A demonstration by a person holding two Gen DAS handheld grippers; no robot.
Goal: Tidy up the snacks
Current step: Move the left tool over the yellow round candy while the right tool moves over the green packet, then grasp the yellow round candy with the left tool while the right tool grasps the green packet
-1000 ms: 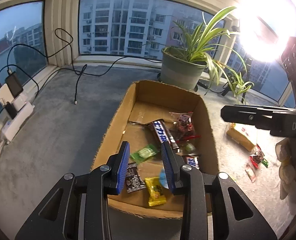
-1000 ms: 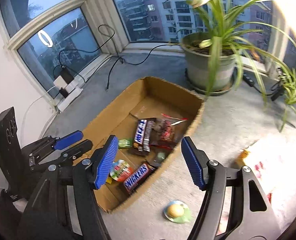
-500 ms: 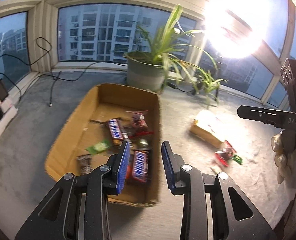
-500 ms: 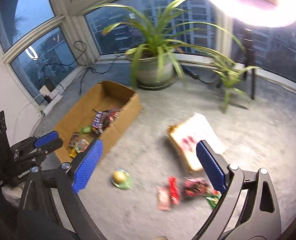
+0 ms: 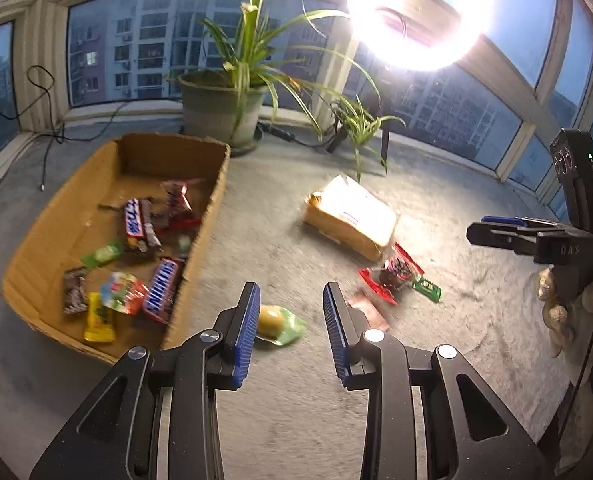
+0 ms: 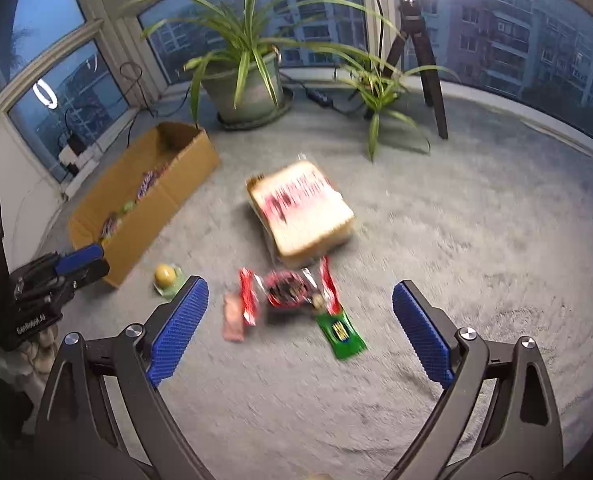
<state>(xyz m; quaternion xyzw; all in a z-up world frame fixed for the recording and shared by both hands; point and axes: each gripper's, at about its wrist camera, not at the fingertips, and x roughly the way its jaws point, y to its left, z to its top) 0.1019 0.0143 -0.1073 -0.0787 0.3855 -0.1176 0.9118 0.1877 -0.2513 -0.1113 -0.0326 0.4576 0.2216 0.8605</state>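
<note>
A cardboard box (image 5: 212, 216) (image 6: 168, 196) on the grey carpet holds several wrapped snacks, among them a Snickers bar (image 5: 161, 290). Loose on the carpet lie a round yellow snack in green wrap (image 5: 274, 320) (image 6: 167, 276), a bagged bread loaf (image 5: 350, 216) (image 6: 302, 208), red packets (image 5: 392, 276) (image 6: 284, 290), a green packet (image 6: 340, 332) and a pink packet (image 6: 232, 318). My left gripper (image 5: 291, 292) hovers over the yellow snack, narrowly open and holding nothing. My right gripper (image 6: 300, 286) stands wide open above the red packets, gripping nothing.
A large potted plant (image 5: 220, 112) (image 6: 248, 88) stands behind the box, a smaller plant (image 6: 376, 92) to its right. A tripod (image 6: 428, 64) carries a bright ring light (image 5: 416, 12). Cables and a power strip (image 6: 76, 152) lie by the left window.
Both views have swung from the box to the loose snacks on the carpet to its right. The right jaws have spread wider. The left jaws keep the same gap.
</note>
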